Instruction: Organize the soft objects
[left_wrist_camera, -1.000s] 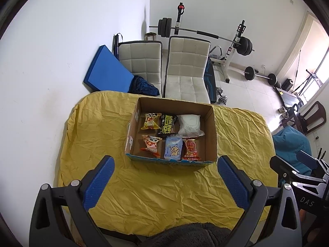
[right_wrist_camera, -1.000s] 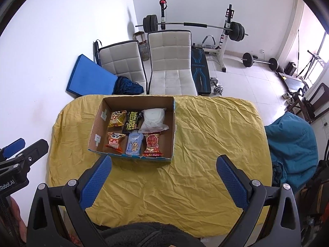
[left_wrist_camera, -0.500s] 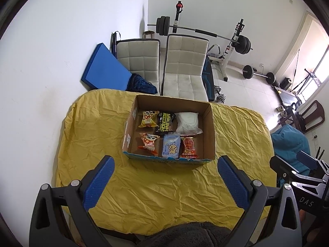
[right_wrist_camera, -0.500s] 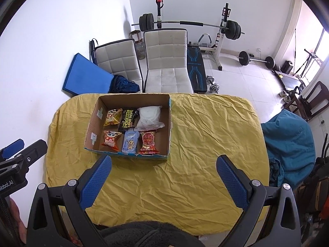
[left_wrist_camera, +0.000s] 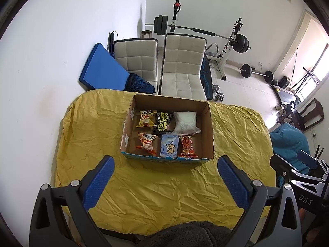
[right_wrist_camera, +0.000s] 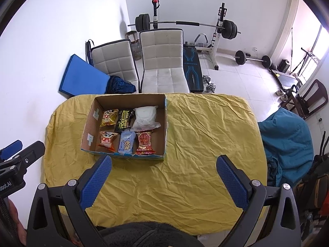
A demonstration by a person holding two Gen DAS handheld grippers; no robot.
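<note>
Both jaws stand spread and empty: left gripper [left_wrist_camera: 164,179] and right gripper [right_wrist_camera: 163,178] have drawn back higher from the cardboard box [left_wrist_camera: 209,131], where six soft packets [left_wrist_camera: 169,148] lie in two rows, so the sorting looks done

**Materials and finishes**

The tablecloth [left_wrist_camera: 156,187] is matt yellow cloth, heavily creased. The box [left_wrist_camera: 207,127] is plain brown cardboard, dull inside. The snack packs [left_wrist_camera: 146,118] are glossy printed film. The gripper pads [right_wrist_camera: 95,182] are blue, finely dimpled, on matt black plastic arms. The chairs [right_wrist_camera: 162,51] look like quilted off-white leatherette.
</note>
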